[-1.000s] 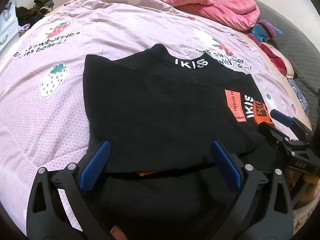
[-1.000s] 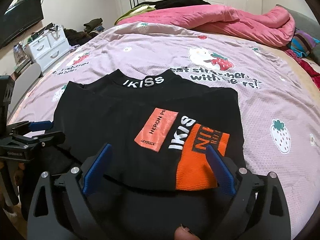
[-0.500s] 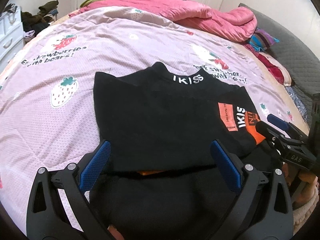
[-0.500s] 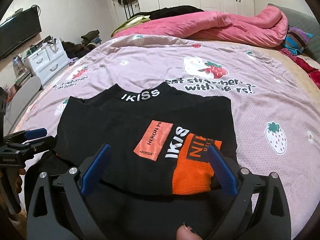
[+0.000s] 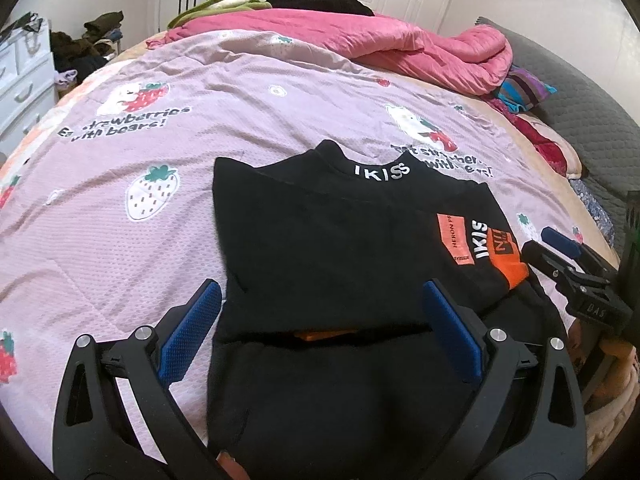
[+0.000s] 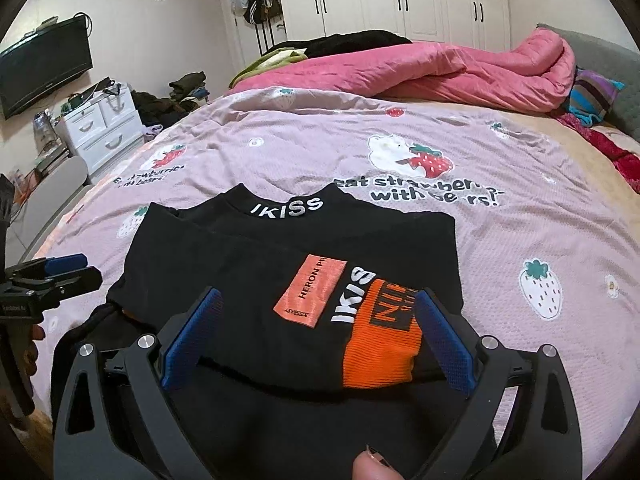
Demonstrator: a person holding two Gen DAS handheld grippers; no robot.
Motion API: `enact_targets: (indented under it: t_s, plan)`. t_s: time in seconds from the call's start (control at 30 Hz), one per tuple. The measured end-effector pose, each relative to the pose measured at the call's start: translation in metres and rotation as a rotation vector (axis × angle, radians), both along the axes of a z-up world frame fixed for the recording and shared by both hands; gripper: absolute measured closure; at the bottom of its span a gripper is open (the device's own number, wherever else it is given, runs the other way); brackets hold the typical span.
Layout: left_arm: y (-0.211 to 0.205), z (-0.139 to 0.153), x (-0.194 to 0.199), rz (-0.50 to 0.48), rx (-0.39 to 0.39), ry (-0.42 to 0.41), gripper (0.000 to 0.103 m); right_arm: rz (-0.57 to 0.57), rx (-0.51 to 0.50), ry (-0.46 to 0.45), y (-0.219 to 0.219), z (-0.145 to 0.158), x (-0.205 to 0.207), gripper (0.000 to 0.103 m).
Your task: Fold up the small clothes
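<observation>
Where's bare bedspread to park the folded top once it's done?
Free: lilac strawberry-print bedspread right of the black IKISS top, and the wide stretch between its collar and the crumpled pink quilt. Also left of the top, around the strawberry print. Crowded: near edge, under both open tongs.

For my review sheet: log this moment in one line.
stage: sleeves folded in | black top flat on bed | left gripper open | right gripper open
</observation>
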State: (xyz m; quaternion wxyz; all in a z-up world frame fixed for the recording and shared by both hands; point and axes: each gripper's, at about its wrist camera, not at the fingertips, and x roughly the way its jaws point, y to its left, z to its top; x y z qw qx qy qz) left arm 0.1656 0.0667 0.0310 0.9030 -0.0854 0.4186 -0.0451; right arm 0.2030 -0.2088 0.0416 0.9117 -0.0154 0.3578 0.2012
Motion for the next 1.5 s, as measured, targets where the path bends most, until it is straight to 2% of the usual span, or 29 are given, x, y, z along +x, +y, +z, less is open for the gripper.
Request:
enact_targets:
  t_s: [0.43, 0.7, 1.1, 1.3, 1.5]
  plan:
    - [0.013, 0.001, -0.025, 0.002, 0.047, -0.02, 0.009, -0.007, -0.012, -0.013, -0.01, 0.003, -0.008, 0.007]
    - [0.02, -0.015, -0.039, 0.004, 0.097, 0.014, 0.009, -0.011, -0.019, -0.015, -0.018, 0.002, -0.018, 0.007]
    - [0.04, -0.035, -0.065, 0.037, 0.117, 0.053, 0.009, -0.038, -0.027, 0.034, -0.034, -0.014, -0.032, 0.007]
    - [0.041, -0.044, -0.082, 0.043, 0.096, 0.07, 0.009, -0.045, -0.016, 0.053, -0.039, -0.02, -0.04, 0.007]
    - [0.039, -0.051, -0.1, 0.039, 0.033, 0.079, 0.009, -0.063, -0.028, 0.096, -0.048, -0.03, -0.045, 0.007]
